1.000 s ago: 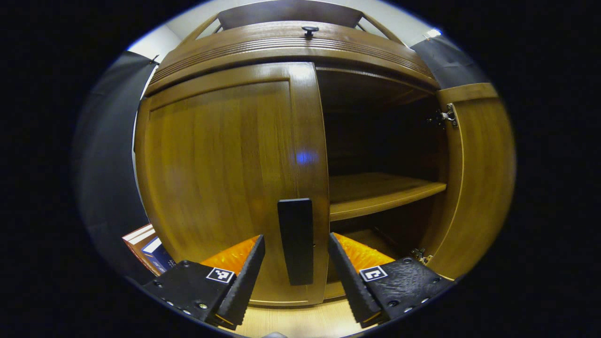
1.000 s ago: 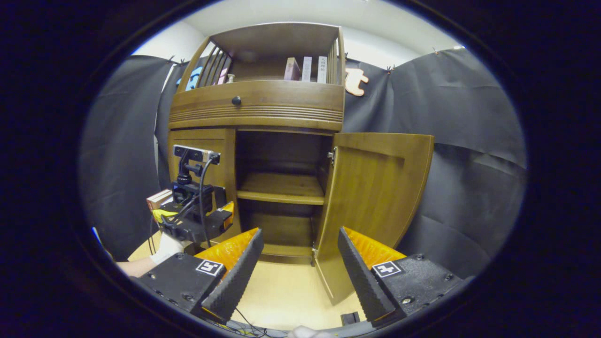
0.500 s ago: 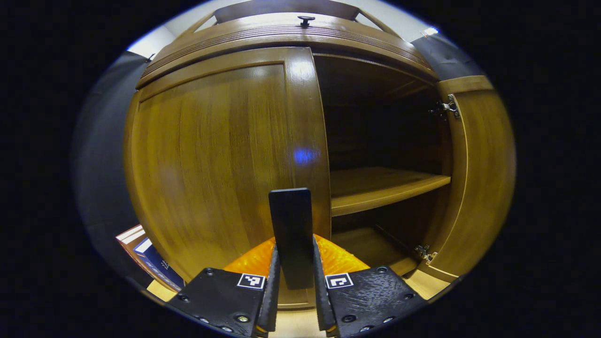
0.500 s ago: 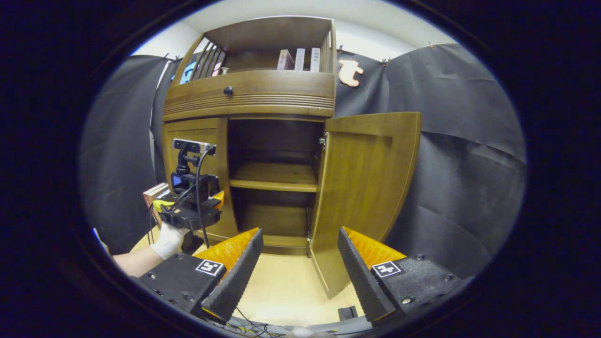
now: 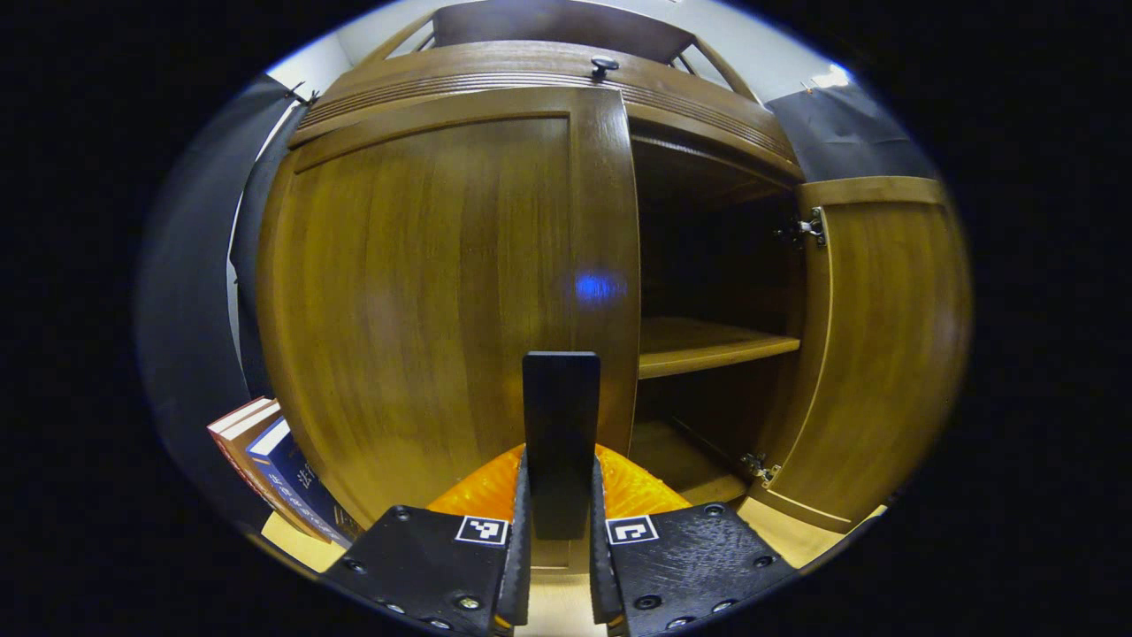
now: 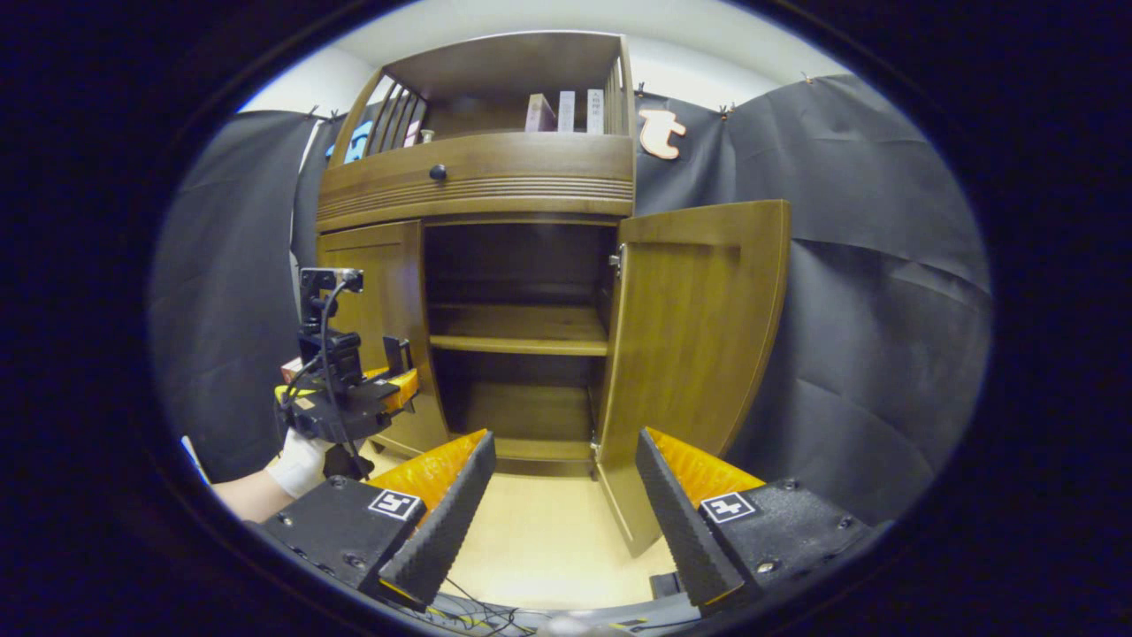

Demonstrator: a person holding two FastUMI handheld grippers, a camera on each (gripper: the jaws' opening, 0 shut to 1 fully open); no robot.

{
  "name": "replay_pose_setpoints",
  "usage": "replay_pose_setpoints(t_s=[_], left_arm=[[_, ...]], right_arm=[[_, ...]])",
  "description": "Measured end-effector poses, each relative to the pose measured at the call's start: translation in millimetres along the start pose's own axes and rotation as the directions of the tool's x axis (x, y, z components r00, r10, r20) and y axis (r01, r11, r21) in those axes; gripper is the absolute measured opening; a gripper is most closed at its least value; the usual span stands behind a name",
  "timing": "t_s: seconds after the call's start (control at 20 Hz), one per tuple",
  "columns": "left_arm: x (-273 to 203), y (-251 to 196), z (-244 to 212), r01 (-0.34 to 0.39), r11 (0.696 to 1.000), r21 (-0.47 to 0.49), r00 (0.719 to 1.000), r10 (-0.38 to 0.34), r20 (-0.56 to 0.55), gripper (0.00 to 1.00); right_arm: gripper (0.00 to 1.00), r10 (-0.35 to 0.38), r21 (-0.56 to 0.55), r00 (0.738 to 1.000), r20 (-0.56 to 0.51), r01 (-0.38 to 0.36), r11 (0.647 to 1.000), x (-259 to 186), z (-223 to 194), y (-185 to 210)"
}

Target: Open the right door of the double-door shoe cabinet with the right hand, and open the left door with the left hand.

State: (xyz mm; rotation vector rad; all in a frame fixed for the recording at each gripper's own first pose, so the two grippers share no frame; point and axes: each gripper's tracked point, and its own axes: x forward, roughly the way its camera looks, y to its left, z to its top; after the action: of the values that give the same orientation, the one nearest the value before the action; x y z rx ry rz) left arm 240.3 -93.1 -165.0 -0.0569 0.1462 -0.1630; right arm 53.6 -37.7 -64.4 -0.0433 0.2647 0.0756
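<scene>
Fingers of the left gripper [image 5: 559, 566] clamp the left door's black handle [image 5: 560, 442] at lower centre; right gripper [image 6: 562, 513] gapes empty.

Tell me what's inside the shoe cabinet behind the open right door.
Through the open right door, the cabinet holds one bare wooden shelf and a bare bottom board. The left door, its handle clamped by the left gripper, hides the left half.
</scene>
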Motion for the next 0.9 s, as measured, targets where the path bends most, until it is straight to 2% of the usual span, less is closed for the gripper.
replay_pose_setpoints(t_s=[0.2, 0.25, 0.35, 0.85, 0.9], left_arm=[[-28.9, 6.4, -4.3, 0.009, 1.0, 0.01, 1.0, -0.009, 0.01, 0.26], [-36.0, 5.7, -3.5, 0.014, 1.0, 0.004, 1.0, -0.014, 0.007, 0.19], [-48.3, 10.0, -5.1, 0.019, 1.0, -0.003, 1.0, -0.019, 0.002, 0.18], [-111.5, 41.0, -11.7, -0.015, 0.998, 0.059, 1.0, 0.015, -0.003, 0.18], [-117.2, 45.4, -12.4, -0.023, 0.998, 0.06, 1.0, 0.023, -0.004, 0.26]], right_arm=[[1.0, 0.031, 0.002, 0.999, -0.022, -0.031, 1.0, -1.2, -10.3, 13.8], [1.0, 0.038, 0.003, 0.999, -0.022, -0.038, 0.999, -3.4, -12.5, 17.0], [1.0, 0.046, 0.005, 0.999, -0.018, -0.045, 0.999, -5.8, -12.8, 21.3], [1.0, 0.13, 0.008, 0.991, -0.025, -0.13, 0.992, -13.1, -23.0, 59.4], [1.0, 0.14, 0.006, 0.99, -0.025, -0.14, 0.99, -14.5, -24.7, 64.1]])
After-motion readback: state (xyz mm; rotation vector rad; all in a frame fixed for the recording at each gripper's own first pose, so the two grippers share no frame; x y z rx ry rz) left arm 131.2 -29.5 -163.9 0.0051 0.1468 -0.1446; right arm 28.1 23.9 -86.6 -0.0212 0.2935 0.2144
